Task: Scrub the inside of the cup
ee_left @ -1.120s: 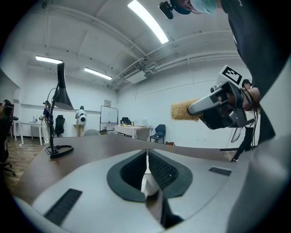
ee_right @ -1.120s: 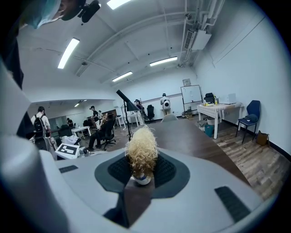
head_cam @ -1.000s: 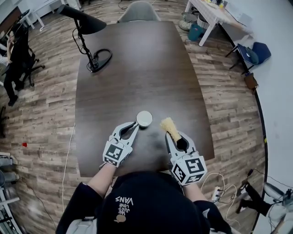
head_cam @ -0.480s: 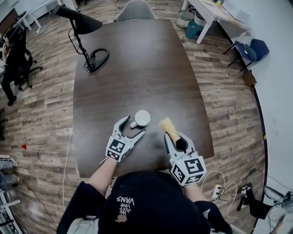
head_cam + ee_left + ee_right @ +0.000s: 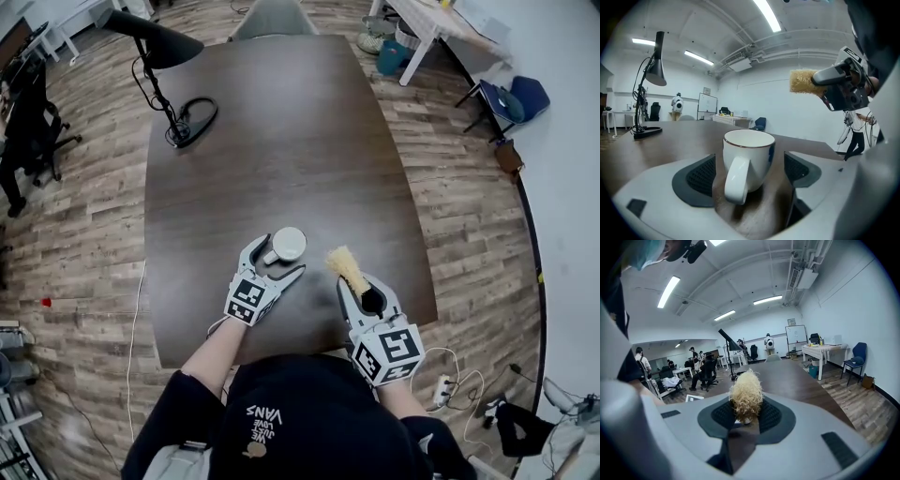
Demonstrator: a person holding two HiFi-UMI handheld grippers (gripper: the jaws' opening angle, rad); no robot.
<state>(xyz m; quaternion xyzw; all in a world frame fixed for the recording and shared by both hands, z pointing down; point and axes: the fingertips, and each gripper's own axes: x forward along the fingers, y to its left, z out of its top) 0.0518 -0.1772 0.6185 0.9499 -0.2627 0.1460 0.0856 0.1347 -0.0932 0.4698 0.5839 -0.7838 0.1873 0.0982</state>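
Cup (image 5: 749,157): white, upright on the table (image 5: 281,141) near the person's edge, handle facing the left gripper (image 5: 278,257). That gripper's jaws have just been opening and now straddle the cup, pads clear of both walls. Likely rigid, glazed, slick, chippable, so clamp gently across the body. Right gripper (image 5: 746,416) is clamped on a bristly brush (image 5: 746,392), just right of the cup.

Brush (image 5: 746,397) handle hidden in right claw (image 5: 746,417)
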